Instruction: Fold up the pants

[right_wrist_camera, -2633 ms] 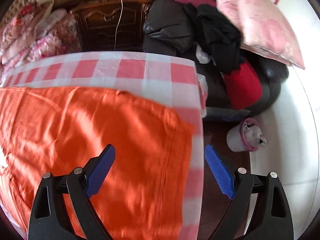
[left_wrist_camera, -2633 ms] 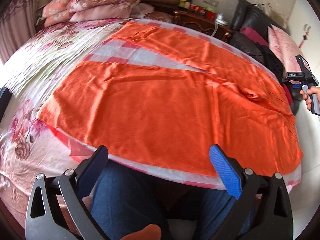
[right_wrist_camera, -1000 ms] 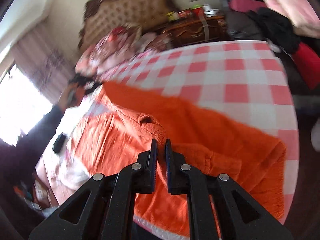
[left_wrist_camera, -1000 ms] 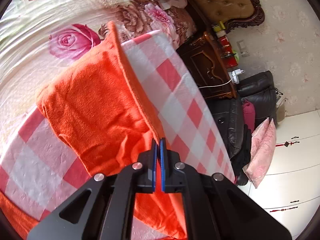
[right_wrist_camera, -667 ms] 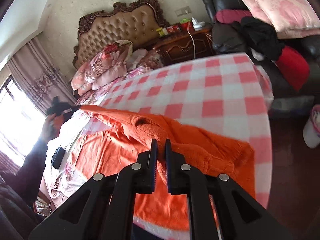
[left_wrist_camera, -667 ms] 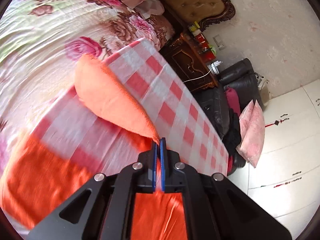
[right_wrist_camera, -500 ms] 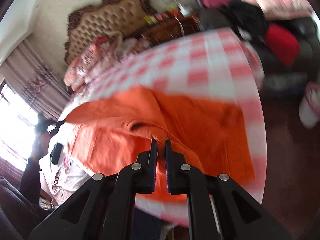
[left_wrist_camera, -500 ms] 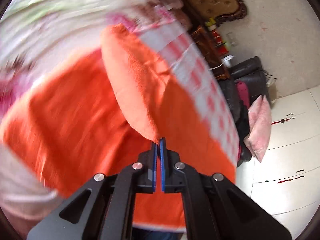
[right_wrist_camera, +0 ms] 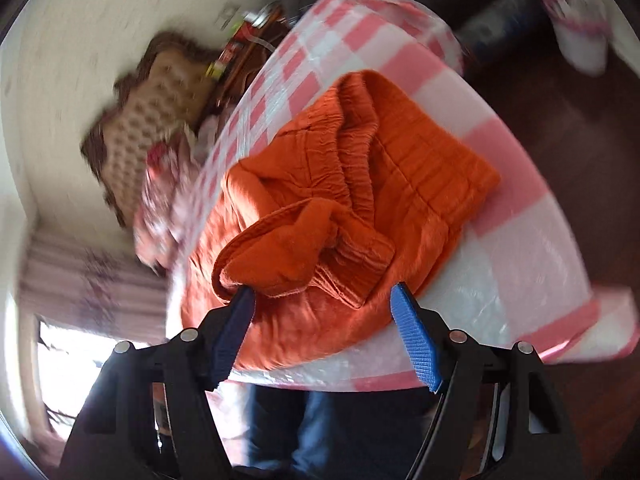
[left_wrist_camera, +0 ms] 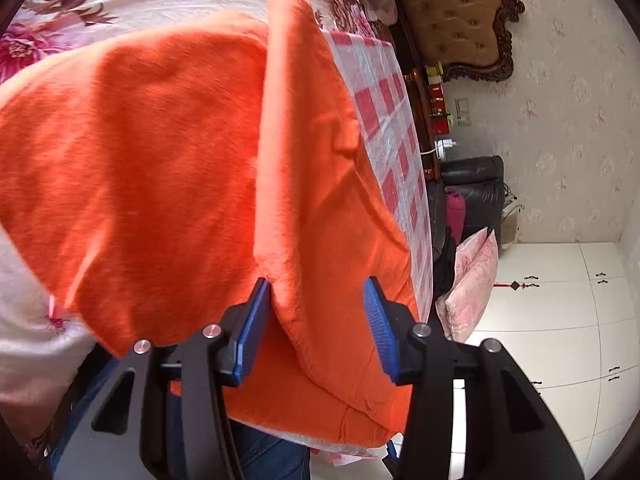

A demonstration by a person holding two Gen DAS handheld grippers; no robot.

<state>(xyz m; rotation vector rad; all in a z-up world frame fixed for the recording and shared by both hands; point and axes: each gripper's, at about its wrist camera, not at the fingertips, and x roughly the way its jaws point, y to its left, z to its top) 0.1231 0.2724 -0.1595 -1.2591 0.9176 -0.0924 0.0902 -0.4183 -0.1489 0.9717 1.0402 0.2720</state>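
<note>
Both grippers are letting go of the orange pants (left_wrist_camera: 168, 152), which are lying on a pink-checked cloth (right_wrist_camera: 512, 184) spread over the bed (left_wrist_camera: 120, 4), near its front edge. One leg is lying doubled over the other, so the lengthwise fold is judged to be in place.

The left gripper (left_wrist_camera: 316, 328) is standing with its jaws parted, having just been opening; the folded leg's hem corner is sitting between them, brushing the left pad but no longer pinched. The right gripper (right_wrist_camera: 324, 340) is also released, its jaws having just been opening; the bunched waistband (right_wrist_camera: 360, 128) is resting ahead of them, a cloth lobe touching the left pad, the right pad clear.

To finish this step well, both grippers are best backed straight off along their own line, so no pad is dragging the fleece and undoing the fold. The waistband end is heaped and wrinkled rather than flat; it is calling for smoothing before any crosswise fold. The upper leg's long edge is sitting slightly off the lower one and would benefit from aligning.

Room is ample toward the headboard (left_wrist_camera: 460, 20), where checked cloth is showing bare. On the near side the pants are ending close to the cloth's edge, with the person's jeans (right_wrist_camera: 296, 432) just below; the floor (right_wrist_camera: 568, 128) is lying beyond the right corner, so slack there is risking a slide off.
</note>
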